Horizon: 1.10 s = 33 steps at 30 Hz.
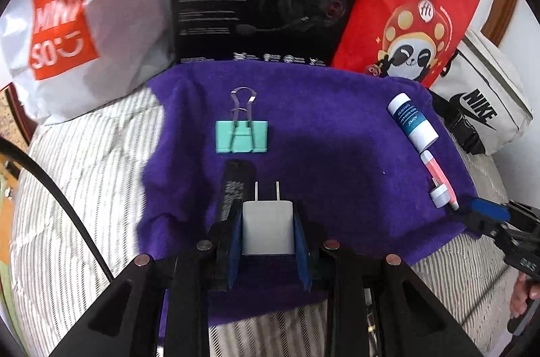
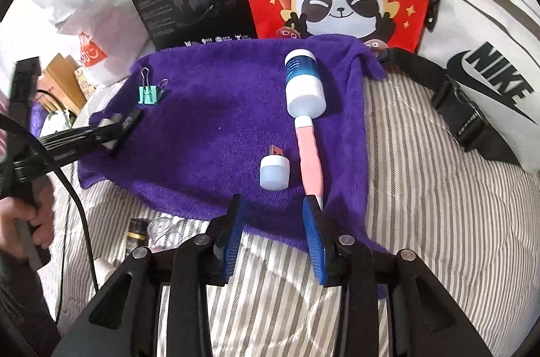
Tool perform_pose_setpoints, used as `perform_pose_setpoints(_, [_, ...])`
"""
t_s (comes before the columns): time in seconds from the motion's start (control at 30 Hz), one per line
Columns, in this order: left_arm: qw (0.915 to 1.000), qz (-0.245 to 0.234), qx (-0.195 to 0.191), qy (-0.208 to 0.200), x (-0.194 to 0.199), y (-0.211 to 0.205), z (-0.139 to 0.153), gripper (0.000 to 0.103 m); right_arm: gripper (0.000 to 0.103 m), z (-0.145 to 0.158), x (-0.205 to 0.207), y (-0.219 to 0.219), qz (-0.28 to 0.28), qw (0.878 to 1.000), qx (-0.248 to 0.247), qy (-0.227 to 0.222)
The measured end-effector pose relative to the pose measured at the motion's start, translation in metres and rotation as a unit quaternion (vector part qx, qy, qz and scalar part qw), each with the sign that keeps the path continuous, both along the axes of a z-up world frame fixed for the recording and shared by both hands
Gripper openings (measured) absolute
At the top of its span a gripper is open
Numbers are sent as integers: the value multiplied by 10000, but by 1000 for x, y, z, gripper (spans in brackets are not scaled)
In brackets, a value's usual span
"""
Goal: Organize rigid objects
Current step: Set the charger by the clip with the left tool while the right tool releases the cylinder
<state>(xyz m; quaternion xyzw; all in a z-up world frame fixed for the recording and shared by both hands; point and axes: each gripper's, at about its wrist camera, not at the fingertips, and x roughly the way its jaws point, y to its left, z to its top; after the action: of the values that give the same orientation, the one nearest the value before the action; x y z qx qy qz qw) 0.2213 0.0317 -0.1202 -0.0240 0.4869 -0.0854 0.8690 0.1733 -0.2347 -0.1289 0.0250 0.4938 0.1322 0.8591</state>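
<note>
Left gripper (image 1: 268,230) jaws pinching a white plug adapter (image 1: 267,227); right gripper (image 2: 275,234) jaws spread, empty, above purple towel (image 2: 209,107).

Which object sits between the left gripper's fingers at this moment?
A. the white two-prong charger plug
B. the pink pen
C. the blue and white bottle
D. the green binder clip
A: the left gripper is shut on the white two-prong charger plug, while the green binder clip, pink pen and blue and white bottle lie on the purple towel.
</note>
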Motion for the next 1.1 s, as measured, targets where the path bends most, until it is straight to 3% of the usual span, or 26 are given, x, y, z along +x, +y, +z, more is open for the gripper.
perform_pose_setpoints(0.27, [9999,-96,38,-50,21,-18,-7,26,35,7,-18,-7,-15,9999,121,-47])
perform_pose_setpoints(0.77, [9984,-117,555,-70,31,-32,-16,27,35,6,-30,-8,-1,9999,166,36])
perform_pose_setpoints(0.83, [9982,-151,577,-78,29,-33,-15,29,35,6,-32,-8,-8,9998,181,39])
perform_pose_setpoints(0.97, [9986,-322,414,39,29,-40,-17,53,36,8,-41,-11,-49,9997,236,-5])
perform_pose_setpoints(1.1, [9979,-208,594,136,22,-42,-17,53,45,10,-46,-13,-64,9998,213,-3])
